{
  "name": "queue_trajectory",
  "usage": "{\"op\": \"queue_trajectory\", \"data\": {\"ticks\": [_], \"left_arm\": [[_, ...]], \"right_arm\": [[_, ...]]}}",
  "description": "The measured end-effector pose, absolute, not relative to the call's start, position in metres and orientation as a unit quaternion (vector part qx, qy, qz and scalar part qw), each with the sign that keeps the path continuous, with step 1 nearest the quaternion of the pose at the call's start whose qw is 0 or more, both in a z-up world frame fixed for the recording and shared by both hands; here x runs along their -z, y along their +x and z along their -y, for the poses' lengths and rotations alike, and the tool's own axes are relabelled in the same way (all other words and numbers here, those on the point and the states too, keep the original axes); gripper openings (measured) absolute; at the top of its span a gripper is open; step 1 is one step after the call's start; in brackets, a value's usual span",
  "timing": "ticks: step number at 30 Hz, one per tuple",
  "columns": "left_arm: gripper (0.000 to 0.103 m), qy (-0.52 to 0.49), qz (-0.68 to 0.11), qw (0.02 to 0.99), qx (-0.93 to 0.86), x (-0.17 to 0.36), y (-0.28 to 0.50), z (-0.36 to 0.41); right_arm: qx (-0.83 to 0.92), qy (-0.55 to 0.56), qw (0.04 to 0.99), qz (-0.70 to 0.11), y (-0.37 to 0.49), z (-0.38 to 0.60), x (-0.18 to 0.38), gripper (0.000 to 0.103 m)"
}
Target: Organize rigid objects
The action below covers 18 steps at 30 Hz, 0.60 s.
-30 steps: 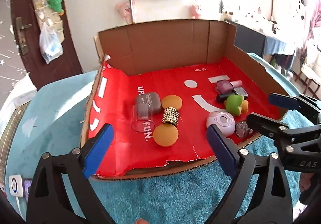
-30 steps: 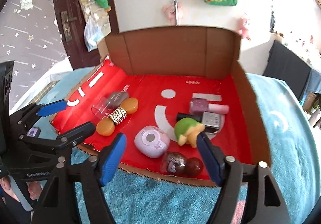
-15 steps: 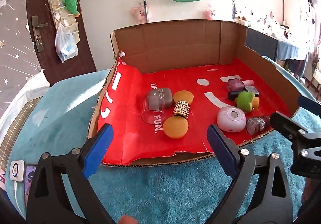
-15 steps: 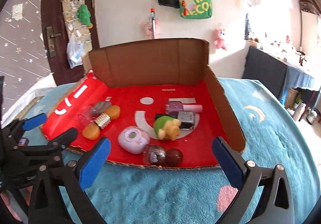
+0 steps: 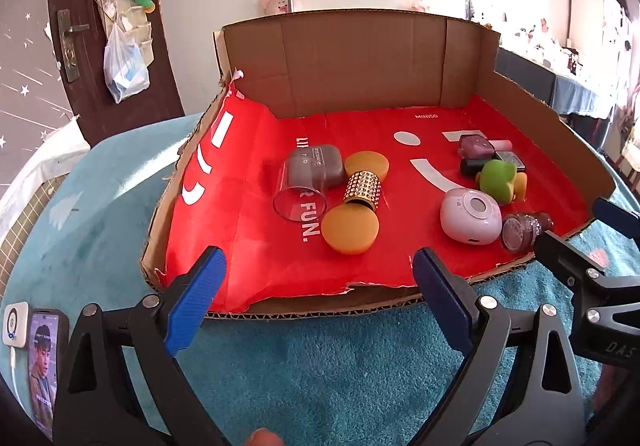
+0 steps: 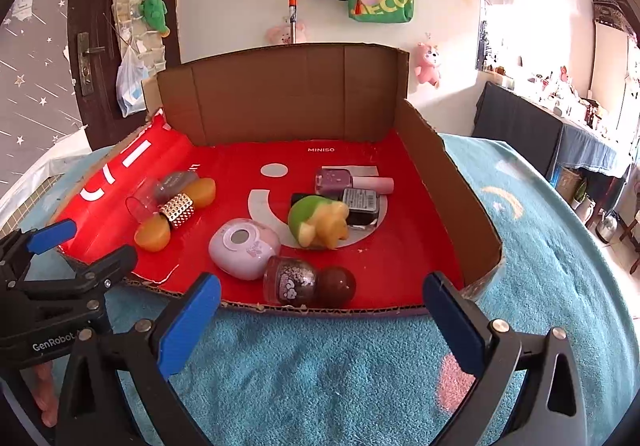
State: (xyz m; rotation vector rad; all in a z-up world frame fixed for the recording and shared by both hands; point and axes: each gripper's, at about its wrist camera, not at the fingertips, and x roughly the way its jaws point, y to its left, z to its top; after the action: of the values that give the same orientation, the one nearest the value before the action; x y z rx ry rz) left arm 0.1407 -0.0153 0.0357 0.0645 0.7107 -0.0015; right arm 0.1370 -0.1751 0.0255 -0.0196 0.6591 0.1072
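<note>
Small rigid objects lie in a shallow cardboard tray (image 6: 448, 182) lined with red paper, on a teal towel (image 6: 320, 366). From left to right: a clear cup (image 5: 298, 192) on its side over a grey case (image 5: 316, 170), a gold studded tube (image 5: 362, 188) between two orange discs, a lilac pod (image 6: 244, 248), a glittery bottle (image 6: 290, 280), a green and yellow toy (image 6: 320, 222), and nail polish bottles (image 6: 340, 180) behind it. The left gripper (image 5: 316, 302) and right gripper (image 6: 320, 320) both hover at the tray's near edge, fingers spread wide, holding nothing.
</note>
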Motion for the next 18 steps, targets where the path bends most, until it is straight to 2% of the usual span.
{"op": "queue_trajectory", "data": {"ticks": [9, 18], "left_arm": [[0.103, 0.013, -0.353, 0.936, -0.001, -0.0312, 0.1431, 0.0092], [0.103, 0.008, -0.353, 0.936, 0.002, -0.0296, 0.1438, 0.0074]], "right_arm": [[-0.047, -0.013, 0.944, -0.326, 0.1376, 0.1744, -0.0245, 0.103], [-0.046, -0.013, 0.944, -0.327, 0.1379, 0.1756, -0.0238, 0.103]]}}
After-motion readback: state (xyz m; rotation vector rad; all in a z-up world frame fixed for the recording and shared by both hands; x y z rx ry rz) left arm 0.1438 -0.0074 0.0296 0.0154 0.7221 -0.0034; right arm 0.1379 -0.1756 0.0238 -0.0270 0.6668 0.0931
